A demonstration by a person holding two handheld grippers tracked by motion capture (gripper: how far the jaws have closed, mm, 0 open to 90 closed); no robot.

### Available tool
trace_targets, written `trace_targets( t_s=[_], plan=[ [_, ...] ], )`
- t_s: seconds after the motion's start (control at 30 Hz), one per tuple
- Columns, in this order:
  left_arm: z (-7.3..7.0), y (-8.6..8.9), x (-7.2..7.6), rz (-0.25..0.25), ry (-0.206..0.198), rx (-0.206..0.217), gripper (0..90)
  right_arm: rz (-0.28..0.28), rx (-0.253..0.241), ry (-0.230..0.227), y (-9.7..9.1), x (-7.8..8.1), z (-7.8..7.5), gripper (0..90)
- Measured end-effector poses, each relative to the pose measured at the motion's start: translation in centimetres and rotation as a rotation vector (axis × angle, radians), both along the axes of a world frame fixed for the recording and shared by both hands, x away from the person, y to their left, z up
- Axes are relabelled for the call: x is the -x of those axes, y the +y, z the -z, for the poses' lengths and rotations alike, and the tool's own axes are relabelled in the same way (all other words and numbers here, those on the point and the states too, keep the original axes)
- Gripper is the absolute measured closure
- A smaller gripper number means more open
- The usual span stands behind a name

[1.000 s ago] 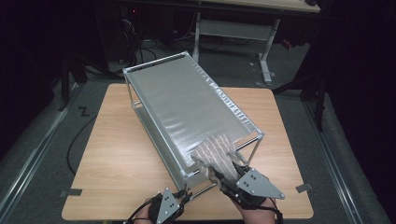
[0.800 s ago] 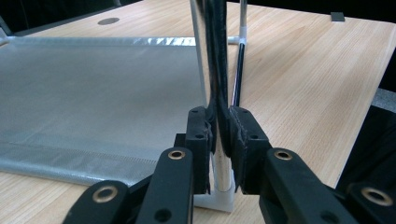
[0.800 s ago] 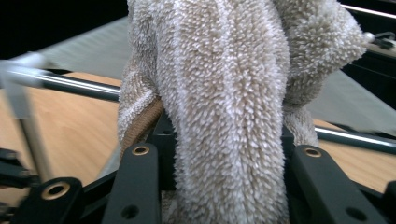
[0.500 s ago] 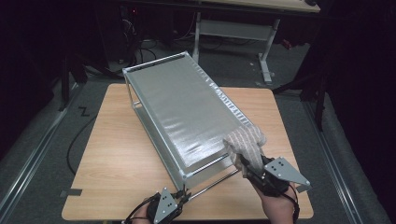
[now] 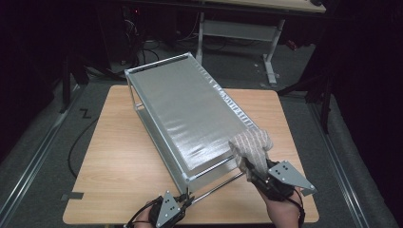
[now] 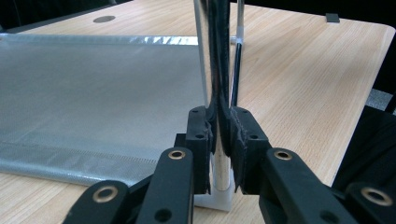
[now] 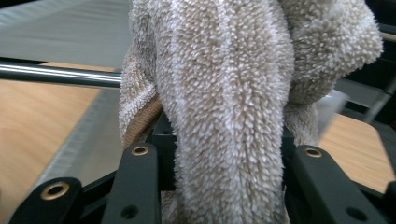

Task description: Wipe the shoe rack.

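Note:
A silver metal shelf rack (image 5: pixel 190 114) lies slanted across the wooden table (image 5: pixel 119 166), its flat top panel (image 6: pixel 93 88) facing up. At the table's front edge my left gripper (image 5: pixel 183 202) is shut on the rack's near corner post (image 6: pixel 217 70), and its pads (image 6: pixel 201 135) clamp that chrome tube just above a white foot. My right gripper (image 5: pixel 249 168) is shut on a beige terry cloth (image 5: pixel 252 145), which rests on the near right corner of the top panel. In the right gripper view the cloth (image 7: pixel 233 93) bulges out between the jaws and hides the pads; a chrome rod (image 7: pixel 56 74) runs behind it.
A metal desk frame (image 5: pixel 237 28) stands beyond the table's far edge. A black cable (image 5: pixel 78 142) curls on the floor at the left. A grey tape mark (image 5: pixel 72 195) sits by the table's front left corner. Bare wood lies left of the rack.
My right gripper has slid the cloth rightward along the near end of the top panel, from its middle to the right corner. The left gripper and the rack have kept still.

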State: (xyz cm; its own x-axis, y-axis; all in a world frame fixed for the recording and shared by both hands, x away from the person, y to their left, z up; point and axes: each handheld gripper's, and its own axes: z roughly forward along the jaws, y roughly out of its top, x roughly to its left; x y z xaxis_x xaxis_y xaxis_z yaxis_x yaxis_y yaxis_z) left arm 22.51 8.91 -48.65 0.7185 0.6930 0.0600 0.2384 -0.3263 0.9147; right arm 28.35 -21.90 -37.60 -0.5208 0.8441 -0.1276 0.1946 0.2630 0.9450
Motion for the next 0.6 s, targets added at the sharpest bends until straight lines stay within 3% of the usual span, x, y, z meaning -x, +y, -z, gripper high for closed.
trace_targets(
  t_s=[0.33, 0.53, 0.6],
  plan=[
    [0.0, 0.0, -0.1, 0.004, 0.007, 0.002, 78.7, -0.149, 0.034, -0.013, 3.6, 2.2, -0.2, 59.5],
    [0.0, 0.0, -0.1, 0.006, 0.006, 0.004, 78.7, -0.26, 0.075, -0.037, 6.7, 4.2, -0.2, 59.4],
    [0.0, 0.1, -0.1, 0.005, 0.006, 0.004, 78.7, -0.274, 0.079, -0.038, 7.0, 4.5, -0.2, 59.4]
  ],
)
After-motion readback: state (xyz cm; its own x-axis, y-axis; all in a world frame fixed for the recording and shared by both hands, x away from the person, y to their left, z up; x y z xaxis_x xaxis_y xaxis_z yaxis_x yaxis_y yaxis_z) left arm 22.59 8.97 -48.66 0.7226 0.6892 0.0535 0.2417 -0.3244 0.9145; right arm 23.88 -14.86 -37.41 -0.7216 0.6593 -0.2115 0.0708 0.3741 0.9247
